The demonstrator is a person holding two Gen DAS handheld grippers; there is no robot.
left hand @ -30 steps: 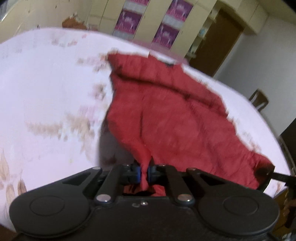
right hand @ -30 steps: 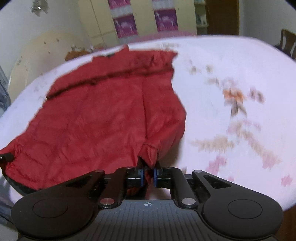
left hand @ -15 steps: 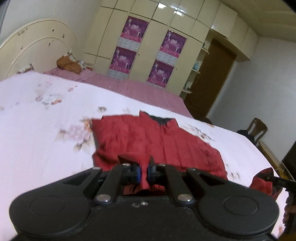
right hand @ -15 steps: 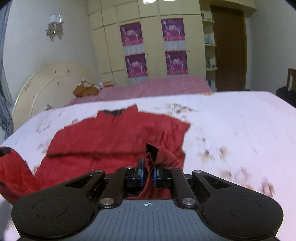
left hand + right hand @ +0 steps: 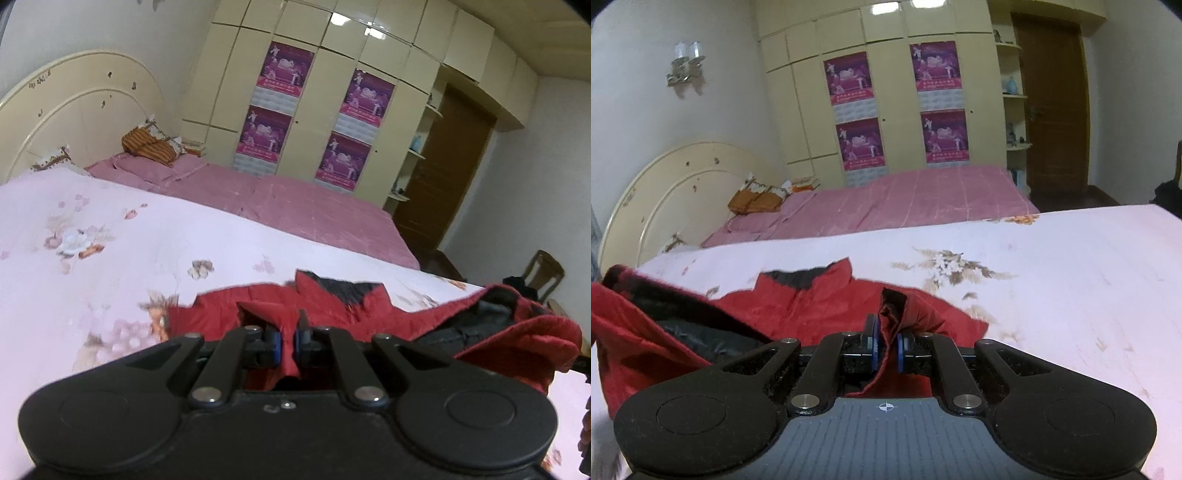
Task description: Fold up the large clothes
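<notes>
Gripping a fold of red cloth, the left tongs (image 5: 287, 341) are closed, with the blue pads pressed on the fabric from both sides. The right tongs (image 5: 886, 345) are closed in the same way on another edge of the same red jacket (image 5: 820, 306); a thin strip of the hem passes between the pads and hangs down behind them.

Just past the tips of both tongs, the jacket lies on the bed cover (image 5: 1071, 280), which is pale pink with a flower print. The part near the tongs is lifted off the cover, and the part farther away lies flat. The collar (image 5: 340, 290), with its dark lining, is at the far end of the jacket and points away from the tongs.

In the left view, the raised edge of the jacket runs to the right side and shows its dark inner lining (image 5: 469, 325). In the right view the same raised edge is at the left side, so the cloth hangs between the two tongs.

Beyond the jacket the flower cover continues, and then a darker pink sheet (image 5: 923, 199) covers the far side of the bed. A striped pillow (image 5: 147, 146) rests near the cream headboard (image 5: 74, 107). Behind stands a cream wardrobe (image 5: 325, 110) with purple posters (image 5: 938, 66), and a brown door (image 5: 1054, 107) is at the right.
</notes>
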